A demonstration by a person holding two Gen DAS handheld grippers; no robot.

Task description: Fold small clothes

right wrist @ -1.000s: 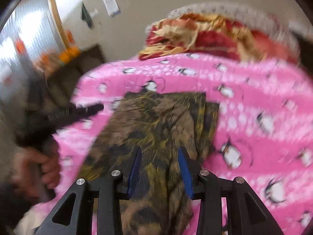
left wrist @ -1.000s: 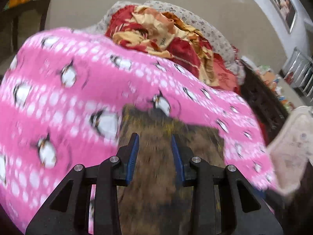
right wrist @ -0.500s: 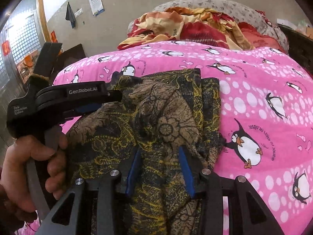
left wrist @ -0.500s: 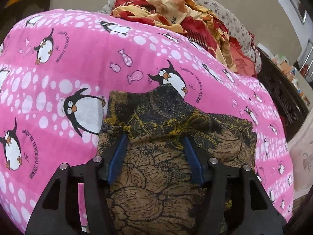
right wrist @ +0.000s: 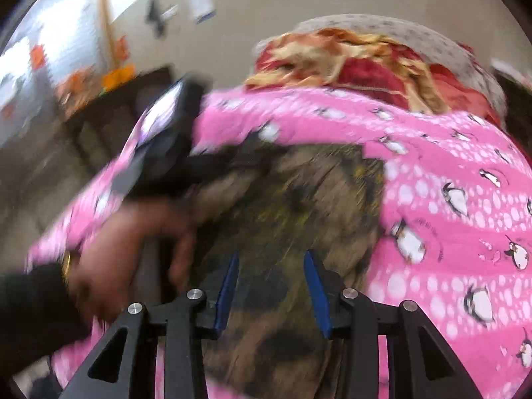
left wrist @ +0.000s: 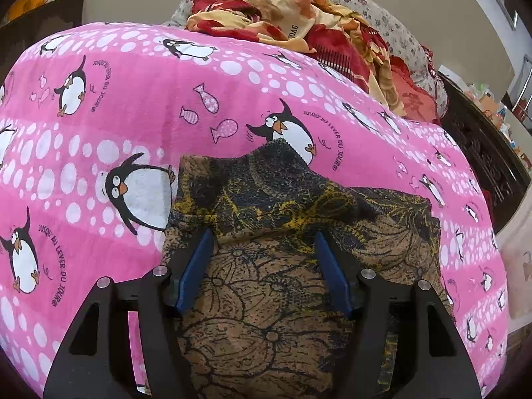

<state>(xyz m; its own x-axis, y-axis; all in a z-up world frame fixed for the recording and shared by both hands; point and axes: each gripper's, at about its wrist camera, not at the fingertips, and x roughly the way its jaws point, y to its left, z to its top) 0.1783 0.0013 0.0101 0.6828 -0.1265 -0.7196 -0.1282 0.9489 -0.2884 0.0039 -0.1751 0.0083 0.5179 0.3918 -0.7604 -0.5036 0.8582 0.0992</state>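
Note:
A brown, black and yellow floral garment (left wrist: 382, 232) lies partly folded on a pink penguin blanket (left wrist: 133, 99). My left gripper (left wrist: 263, 234) hovers low over its near part. The jaws are opening, with the cloth lying flat under the gap and the blue pads (left wrist: 196, 269) not pressing on it. In the blurred right wrist view, my right gripper (right wrist: 272, 255) stands over the same garment (right wrist: 299, 193). Its jaws are apart with nothing pinched between them. To its left, a person's hand (right wrist: 126, 236) holds the other gripper's handle.
A crumpled red and yellow bedding pile (left wrist: 282, 3) and a grey flowered pillow (left wrist: 392, 23) lie at the far end of the bed. Dark wooden furniture (left wrist: 482, 153) stands along the right side. The pink blanket (right wrist: 449, 166) extends to the right of the garment.
My left gripper's jaws have widened and it has sunk closer to the garment, then held still. My right gripper has just shifted, and its view has gone blurred and tilted.

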